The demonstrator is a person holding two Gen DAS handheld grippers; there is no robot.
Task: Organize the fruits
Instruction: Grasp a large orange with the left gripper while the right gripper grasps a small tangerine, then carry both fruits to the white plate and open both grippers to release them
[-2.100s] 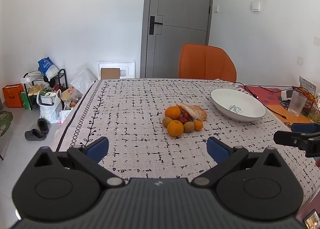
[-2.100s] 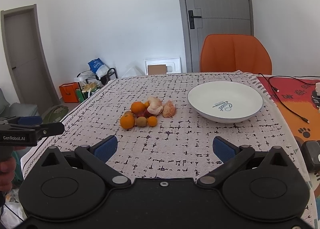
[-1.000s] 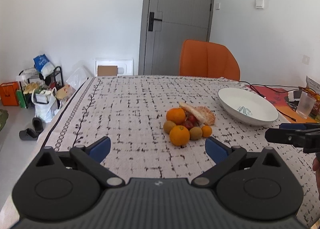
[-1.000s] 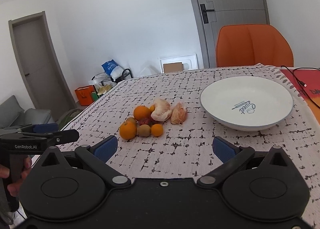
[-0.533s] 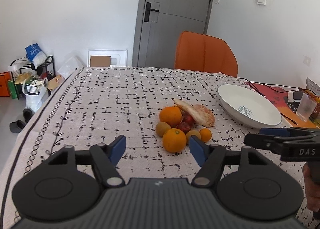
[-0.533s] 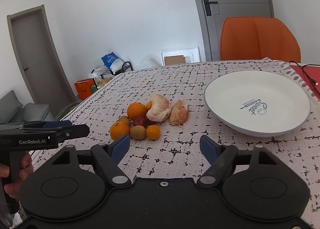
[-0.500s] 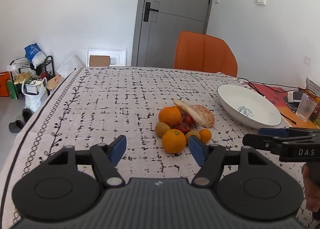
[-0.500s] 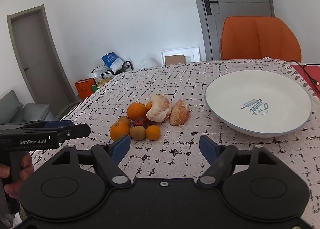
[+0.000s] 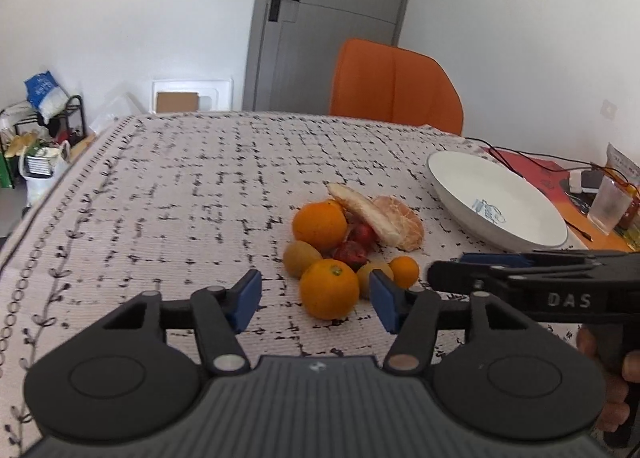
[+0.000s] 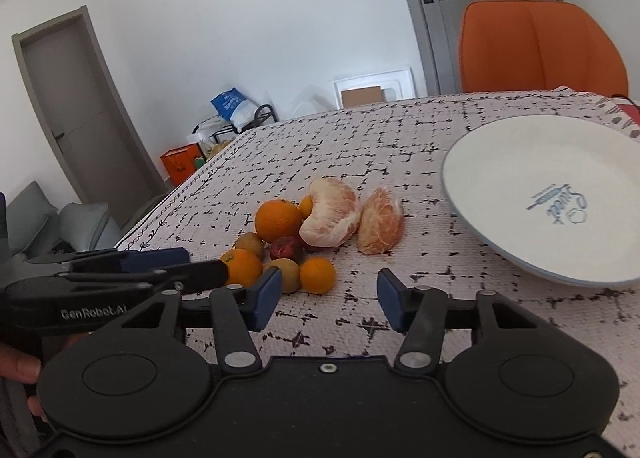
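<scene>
A pile of fruit lies on the patterned tablecloth: a near orange, a far orange, kiwis, red fruits, a small mandarin and peeled pomelo pieces. A white bowl stands empty to the right. My left gripper is open, its pads either side of the near orange, just short of it. My right gripper is open and empty, just in front of the small mandarin and below the pomelo pieces.
An orange chair stands behind the table. A red mat with cables, a glass and small items lie at the far right. Bags and a rack sit on the floor at left. The bowl is close to my right gripper.
Both grippers have moved forward towards the fruit pile and their jaws have narrowed from wide open. The left gripper now brackets the near orange.
</scene>
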